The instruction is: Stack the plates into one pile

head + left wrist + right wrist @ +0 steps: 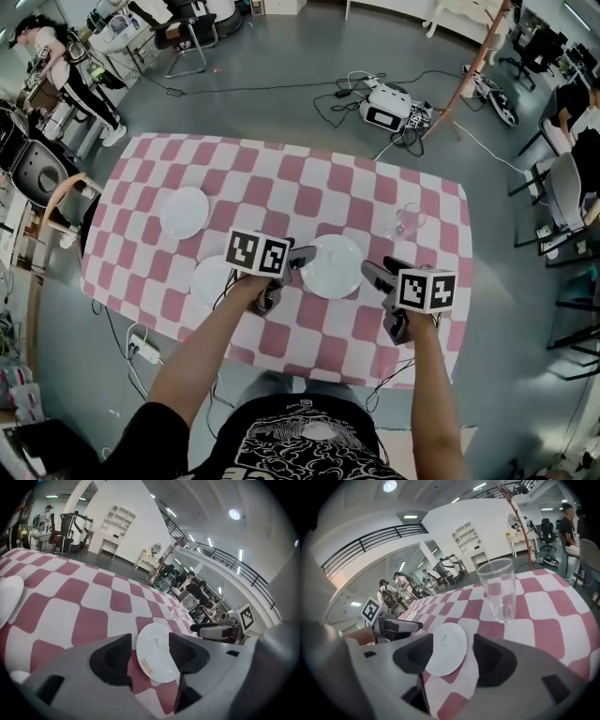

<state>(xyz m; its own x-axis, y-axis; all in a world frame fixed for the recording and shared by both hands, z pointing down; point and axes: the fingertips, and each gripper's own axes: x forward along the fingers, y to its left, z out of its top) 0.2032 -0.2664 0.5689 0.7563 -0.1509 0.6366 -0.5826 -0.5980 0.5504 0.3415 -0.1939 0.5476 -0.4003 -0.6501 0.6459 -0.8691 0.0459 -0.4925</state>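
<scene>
So far: we count three plates, each lying alone on the checked surface (281,183); none is stacked yet.
Middle plate (334,266): flat on the surface between our two grippers, apart from the other plates.
Far plate (184,212): on the left side, well apart from the middle plate.
Near-left plate (211,277): partly hidden by our left arm and marker cube, near the far plate and, as far as we can tell, not touching it.
Left gripper (302,257): close to the middle plate's left rim, its fingers (115,660) spread and pinching nothing.
Right gripper (372,272): close to the right rim, its fingers (491,660) spread and empty too.
Glass (405,223): upright beyond the right gripper, no part of the pile.
Left to do: we judge the whole job remains, namely lifting one plate onto another and then adding the third.
</scene>
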